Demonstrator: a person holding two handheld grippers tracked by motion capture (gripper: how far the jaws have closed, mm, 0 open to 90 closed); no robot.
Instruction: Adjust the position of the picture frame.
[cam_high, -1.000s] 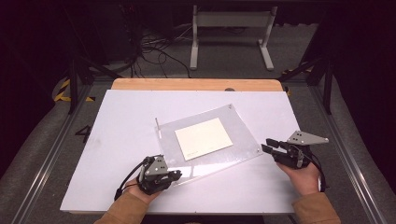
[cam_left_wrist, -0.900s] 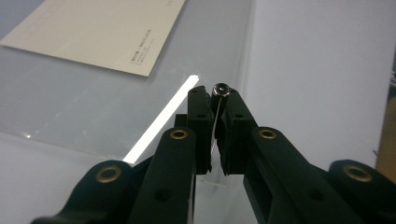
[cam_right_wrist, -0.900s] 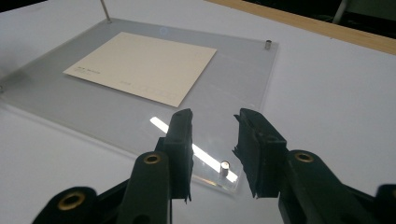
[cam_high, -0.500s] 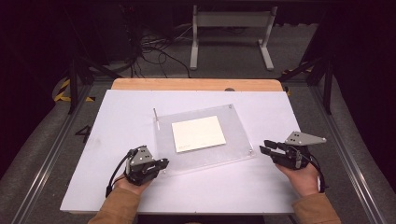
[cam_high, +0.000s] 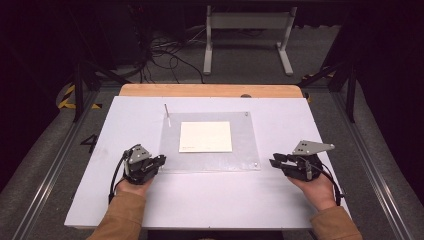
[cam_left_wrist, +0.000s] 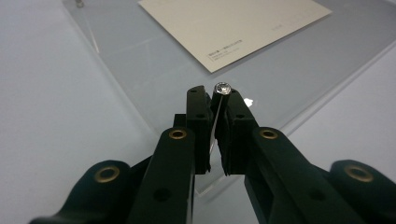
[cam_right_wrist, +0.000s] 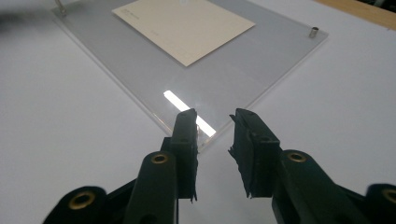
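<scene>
White counter (cam_high: 210, 200) is carrying a clear acrylic frame panel (cam_high: 210, 162) with a cream card (cam_high: 205, 136) | left tongs (cam_left_wrist: 215, 100) are pinching a small silver standoff screw (cam_left_wrist: 222, 88) at the near-left corner (seemingly fitting it) | right tongs (cam_right_wrist: 215, 116) are hovering spread by the near-right corner | assembly looking partway.

1. The table top (cam_high: 210, 200) is plain white, with a bare wood strip along its far edge.
2. The plastic sheet (cam_high: 245, 145) is clear and colourless.
3. The card (cam_high: 205, 136) is cream, with a small line of dark print.
4. Both grippers (cam_high: 159, 161) (cam_high: 274, 161) are black.
5. The sleeves (cam_high: 122, 220) are tan.
6. The screw (cam_left_wrist: 222, 88) is shiny silver.
</scene>
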